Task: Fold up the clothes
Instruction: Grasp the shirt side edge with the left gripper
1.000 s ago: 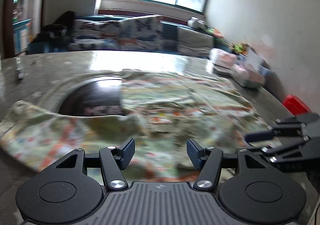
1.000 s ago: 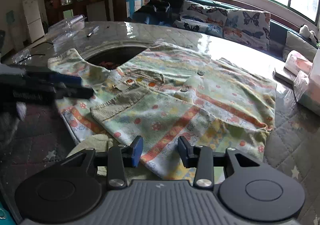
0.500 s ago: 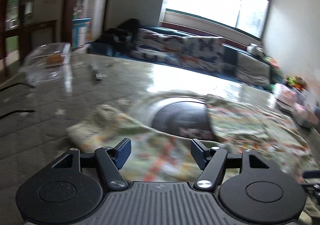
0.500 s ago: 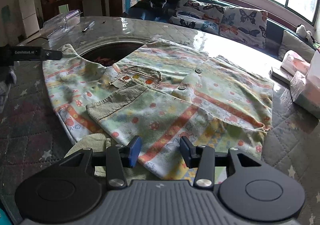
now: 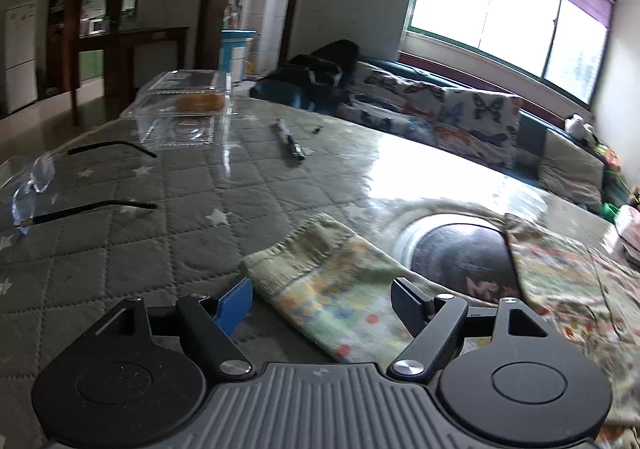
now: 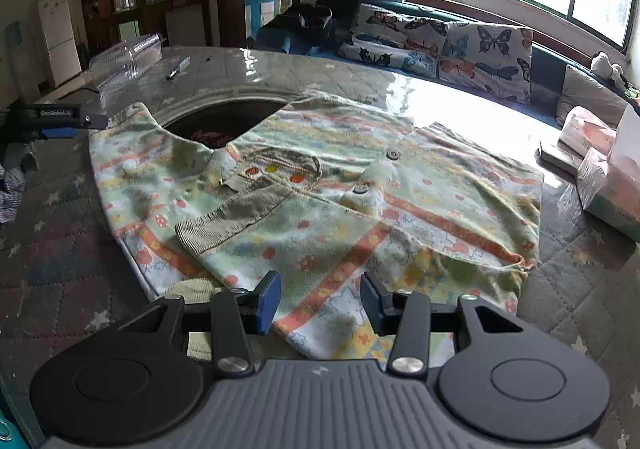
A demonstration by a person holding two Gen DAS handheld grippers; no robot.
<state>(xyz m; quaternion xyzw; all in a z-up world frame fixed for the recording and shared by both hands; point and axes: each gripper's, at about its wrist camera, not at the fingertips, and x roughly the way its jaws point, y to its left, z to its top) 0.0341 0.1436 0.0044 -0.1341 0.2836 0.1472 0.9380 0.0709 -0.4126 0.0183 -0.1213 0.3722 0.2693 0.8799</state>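
I am lining my spread left gripper [image 5: 322, 299] over the floral cotton shirt's [image 6: 320, 185] outstretched ribbed-cuff sleeve [image 5: 320, 273]; my right gripper [image 6: 318, 299], equally agape, is hovering at the hem, one sleeve folded in.

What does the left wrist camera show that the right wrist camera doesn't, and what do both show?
Only the left wrist view shows the eyeglasses and the left gripper, open over a sleeve cuff. Only the right wrist view shows the shirt's buttons, the tissue packs and the right gripper, open. Both show the patterned shirt, the pen and the clear plastic box.
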